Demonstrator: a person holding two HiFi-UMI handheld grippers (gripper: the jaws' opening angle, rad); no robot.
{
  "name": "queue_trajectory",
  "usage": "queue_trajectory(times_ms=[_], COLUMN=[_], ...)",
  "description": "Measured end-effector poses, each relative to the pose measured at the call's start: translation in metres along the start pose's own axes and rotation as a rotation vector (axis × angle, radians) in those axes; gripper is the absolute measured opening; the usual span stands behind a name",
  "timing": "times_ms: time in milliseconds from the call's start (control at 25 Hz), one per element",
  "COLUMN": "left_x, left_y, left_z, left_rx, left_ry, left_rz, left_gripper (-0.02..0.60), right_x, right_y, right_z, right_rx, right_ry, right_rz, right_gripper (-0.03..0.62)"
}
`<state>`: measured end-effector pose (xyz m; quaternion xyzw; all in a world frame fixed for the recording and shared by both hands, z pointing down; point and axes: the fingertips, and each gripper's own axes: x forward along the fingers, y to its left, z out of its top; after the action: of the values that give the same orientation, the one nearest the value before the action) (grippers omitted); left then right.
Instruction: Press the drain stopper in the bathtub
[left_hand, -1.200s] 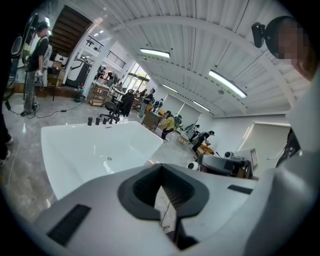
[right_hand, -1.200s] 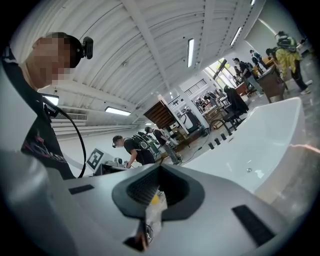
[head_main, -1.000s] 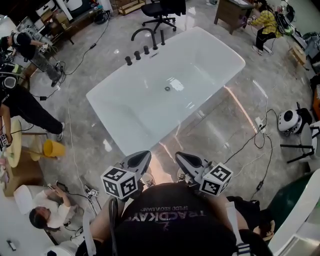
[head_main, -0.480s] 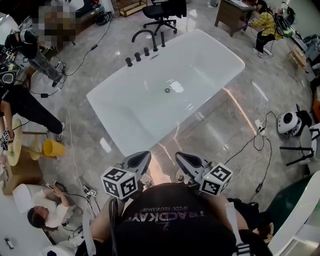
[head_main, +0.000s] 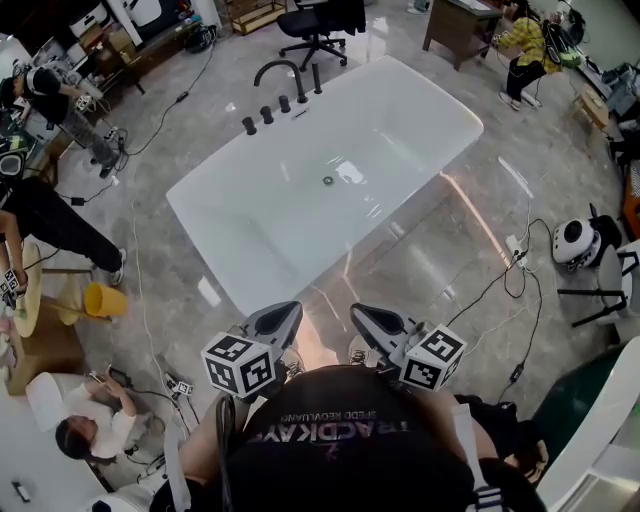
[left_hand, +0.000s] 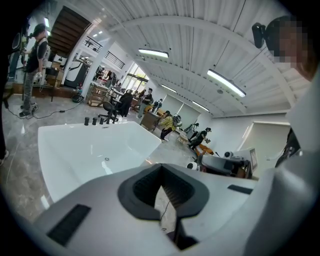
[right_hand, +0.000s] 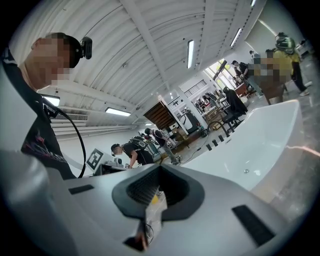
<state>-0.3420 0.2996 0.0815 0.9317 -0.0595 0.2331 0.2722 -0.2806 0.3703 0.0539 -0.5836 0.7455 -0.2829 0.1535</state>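
The white bathtub (head_main: 215, 180) stands slantwise on the grey marble floor ahead of me. Its small round metal drain stopper (head_main: 328, 181) sits in the middle of the tub floor. My left gripper (head_main: 292, 310) and right gripper (head_main: 358, 312) are held close to my chest, well short of the tub's near rim. Both are shut with nothing in them. In the left gripper view the jaws meet over the left gripper (left_hand: 161, 172), with the tub (left_hand: 60, 145) and stopper (left_hand: 106, 159) beyond. In the right gripper view the right gripper (right_hand: 159, 172) is likewise shut, and the stopper (right_hand: 246, 171) shows far right.
A black faucet (head_main: 280, 72) and knobs line the tub's far rim, with an office chair (head_main: 318, 22) behind. Cables trail over the floor. A yellow bucket (head_main: 103, 298) and people are at the left, a white round machine (head_main: 575, 240) at the right.
The head view has shifted a little, so the tub sits slightly further left and up. Both grippers stay in the same place, still shut.
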Motion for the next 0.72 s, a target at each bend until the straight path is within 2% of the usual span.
queue_trajectory(times_ms=[720], left_x=[0.037], left_y=[-0.018], left_z=[0.003], left_rx=[-0.01], left_ry=[0.02], left_rz=[0.034], left_gripper=[0.003], right_x=[-0.027], right_y=[-0.036], right_z=[0.014], right_rx=[0.037], right_ry=[-0.015], right_rz=[0.015], right_gripper=[0.015])
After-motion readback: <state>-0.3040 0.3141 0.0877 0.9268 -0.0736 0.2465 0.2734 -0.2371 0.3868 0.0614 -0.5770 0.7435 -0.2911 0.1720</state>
